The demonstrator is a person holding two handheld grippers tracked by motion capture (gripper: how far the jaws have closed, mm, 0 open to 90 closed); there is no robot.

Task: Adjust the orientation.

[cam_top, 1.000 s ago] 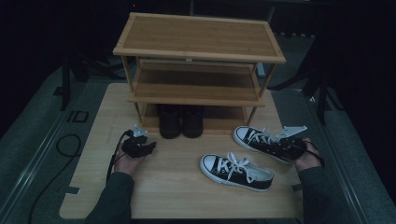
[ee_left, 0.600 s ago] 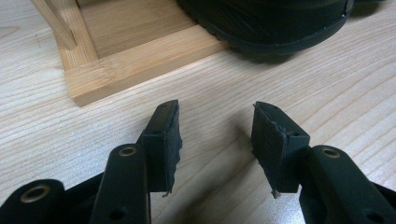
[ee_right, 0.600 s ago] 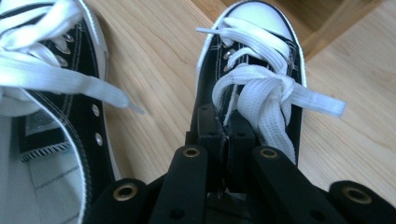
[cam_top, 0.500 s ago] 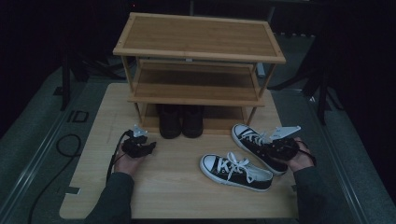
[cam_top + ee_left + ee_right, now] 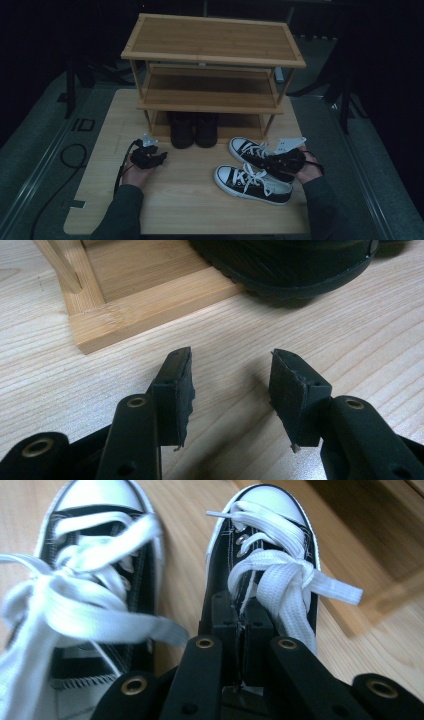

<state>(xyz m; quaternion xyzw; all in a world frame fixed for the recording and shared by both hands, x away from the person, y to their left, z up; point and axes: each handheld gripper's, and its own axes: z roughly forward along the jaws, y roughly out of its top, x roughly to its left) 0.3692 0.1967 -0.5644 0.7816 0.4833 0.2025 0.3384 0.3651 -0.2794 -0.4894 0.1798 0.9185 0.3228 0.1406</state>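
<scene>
Two black canvas sneakers with white laces sit at the lower right of the high view, and the farther sneaker (image 5: 260,156) is the one being handled: the right gripper (image 5: 281,161) has its jaws pinched nearly together on what looks like the tongue or collar edge, just behind the knotted lace (image 5: 280,580). The nearer sneaker (image 5: 252,184) lies just beside it, toe pointing to the left of the frame, untouched. Toward the lower left, the left gripper (image 5: 150,156) rests on the table (image 5: 95,200) with its jaws fairly wide and nothing between them, close to the bottom rail of the bamboo shoe rack (image 5: 212,50). A pair of black shoes (image 5: 194,131) already stands on the rack's lowest tier. The grip looks thin to me: a pinch on soft fabric could let the sneaker swing or slip free if lifted quickly, and its trailing lace might snag the neighbouring shoe or catch on the rack's front post on the way to a shelf.
</scene>
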